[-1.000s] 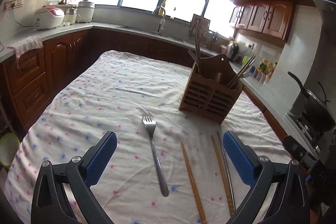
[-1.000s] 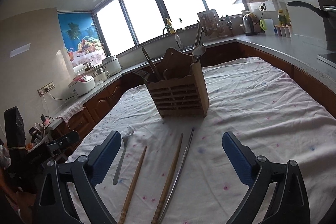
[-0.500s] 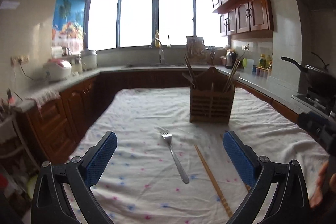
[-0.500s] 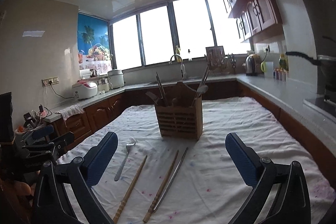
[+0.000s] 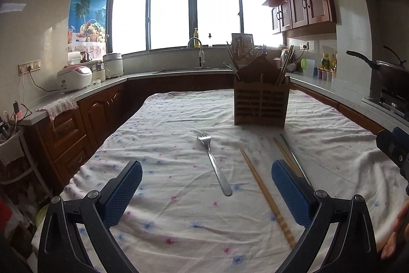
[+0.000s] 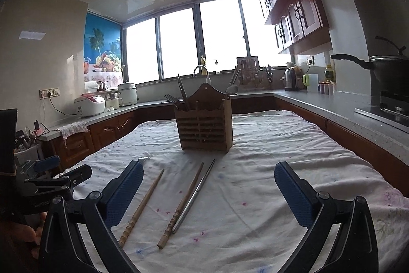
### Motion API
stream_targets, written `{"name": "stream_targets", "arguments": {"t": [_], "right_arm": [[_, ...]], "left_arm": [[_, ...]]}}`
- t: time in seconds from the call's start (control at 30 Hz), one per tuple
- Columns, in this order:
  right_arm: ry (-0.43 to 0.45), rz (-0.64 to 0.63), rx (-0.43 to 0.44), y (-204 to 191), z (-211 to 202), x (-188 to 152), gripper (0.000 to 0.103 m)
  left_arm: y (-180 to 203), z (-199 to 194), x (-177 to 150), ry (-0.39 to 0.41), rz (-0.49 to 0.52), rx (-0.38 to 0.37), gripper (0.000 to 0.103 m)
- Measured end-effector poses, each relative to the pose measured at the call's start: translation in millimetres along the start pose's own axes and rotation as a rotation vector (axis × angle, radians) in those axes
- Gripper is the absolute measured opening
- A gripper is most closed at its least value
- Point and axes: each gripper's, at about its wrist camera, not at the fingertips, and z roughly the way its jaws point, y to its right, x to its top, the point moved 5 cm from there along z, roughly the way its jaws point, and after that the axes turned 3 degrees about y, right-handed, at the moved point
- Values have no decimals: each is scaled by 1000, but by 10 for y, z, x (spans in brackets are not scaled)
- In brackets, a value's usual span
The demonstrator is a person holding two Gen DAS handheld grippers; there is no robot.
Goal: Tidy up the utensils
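four loose pieces remain on the white floral tablecloth (image 5: 166,165): silver metal fork (image 5: 214,162), two brown wooden chopsticks (image 6: 141,206), one thin steel chopstick (image 6: 195,196); the slatted wooden utensil holder (image 6: 204,129) already holds some; left gripper (image 5: 207,192) and right gripper (image 6: 208,193) gape empty.

White floral cloth (image 5: 179,196) covers the table. Rice cooker (image 5: 74,77) and pot (image 5: 113,65) on the left counter; tap (image 5: 198,50) under the window; kettle (image 6: 291,79) and wok (image 6: 383,68) along the right counter.
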Motion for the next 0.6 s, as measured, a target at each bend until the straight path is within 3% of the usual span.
{"name": "stream_targets", "arguments": {"t": [0.6], "right_arm": [[-46,34,-1,46,11,-102,103]], "left_arm": [[-26,-33,11,5,-3,-12,102]]}}
